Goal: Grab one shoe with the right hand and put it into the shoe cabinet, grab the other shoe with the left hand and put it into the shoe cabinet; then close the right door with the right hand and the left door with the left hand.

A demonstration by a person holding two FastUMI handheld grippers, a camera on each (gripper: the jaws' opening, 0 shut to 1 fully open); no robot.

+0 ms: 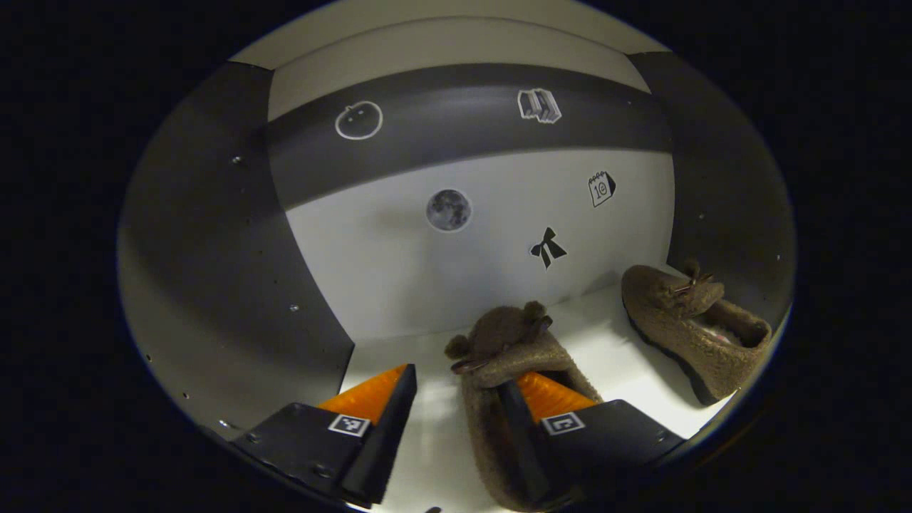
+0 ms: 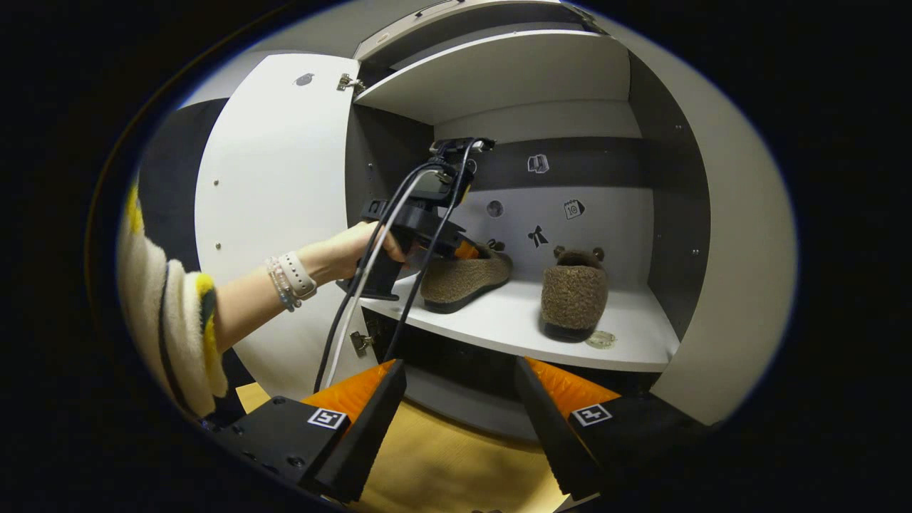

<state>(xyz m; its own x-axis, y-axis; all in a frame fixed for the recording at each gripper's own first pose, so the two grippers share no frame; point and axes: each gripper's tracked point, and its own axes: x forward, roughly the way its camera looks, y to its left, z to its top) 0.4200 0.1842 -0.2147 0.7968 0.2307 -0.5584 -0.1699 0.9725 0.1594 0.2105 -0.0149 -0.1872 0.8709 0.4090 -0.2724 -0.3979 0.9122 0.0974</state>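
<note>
Both shoes [image 2: 573,292] near my jaws looked fuzzy and woolly, the cabinet shelf [image 2: 513,320] smooth matt white board, the floor [image 2: 449,463] pale wood.

Both shoes on same cabinet shelf [image 2: 513,324], well apart. In right gripper view: first shoe [image 2: 573,296] toward right, heel out toward front edge; second shoe [image 2: 467,278] left of it, lying sideways-ish. Left tool [image 2: 456,246] right at second shoe, hand [image 2: 356,249] behind it reaching in from left. Left door [image 2: 274,206] swung open at left. Upper shelf [image 2: 499,71] above. Right tool [image 2: 459,420] out front, below shelf level. Stickers [image 1: 449,210] on back wall [image 1: 399,263] behind shoes.
</note>
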